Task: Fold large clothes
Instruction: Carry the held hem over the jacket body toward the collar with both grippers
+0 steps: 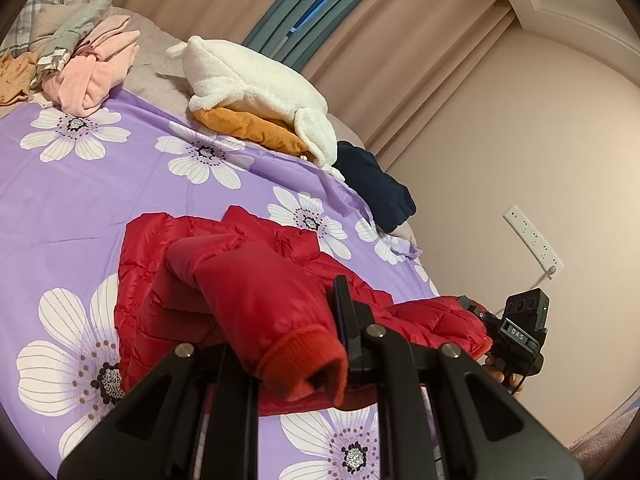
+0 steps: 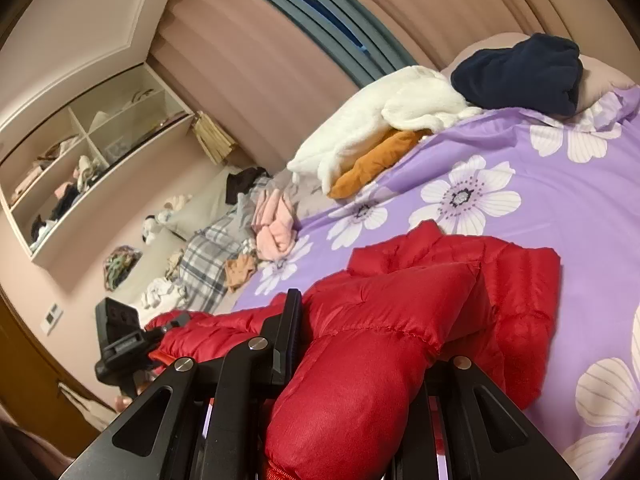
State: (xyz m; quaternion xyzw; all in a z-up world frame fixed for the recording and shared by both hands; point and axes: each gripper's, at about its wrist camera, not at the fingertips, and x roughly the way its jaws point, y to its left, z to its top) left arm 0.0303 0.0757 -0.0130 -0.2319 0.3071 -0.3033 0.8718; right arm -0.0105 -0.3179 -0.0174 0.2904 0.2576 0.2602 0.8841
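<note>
Red quilted nylon fills the space between both sets of tongs. Our left gripper is clamped nearly closed on a sleeve of the red jacket, the ribbed cuff sagging just before the lens; only one finger shows, the other is buried under the fabric. Our right gripper pinches the other sleeve in a narrow hold, its far finger also hidden by the puffed cloth, so we see just the near finger. The jacket's body lies flat on the sheet, both sleeves drawn back toward us.

Each camera catches the opposite gripper at the frame edge, small and dark, with a few fingertips of the holding hand barely visible beneath. Both tools tilt slightly downward over the bed.

The sheet is purple with big white flowers. Along its far edge sit a white fleece over an orange garment, a navy piece and a pink heap among mixed clothes, hard to sort out. Beyond are pleated beige curtains, a wall socket strip, and open shelves whose contents are too small to name.
</note>
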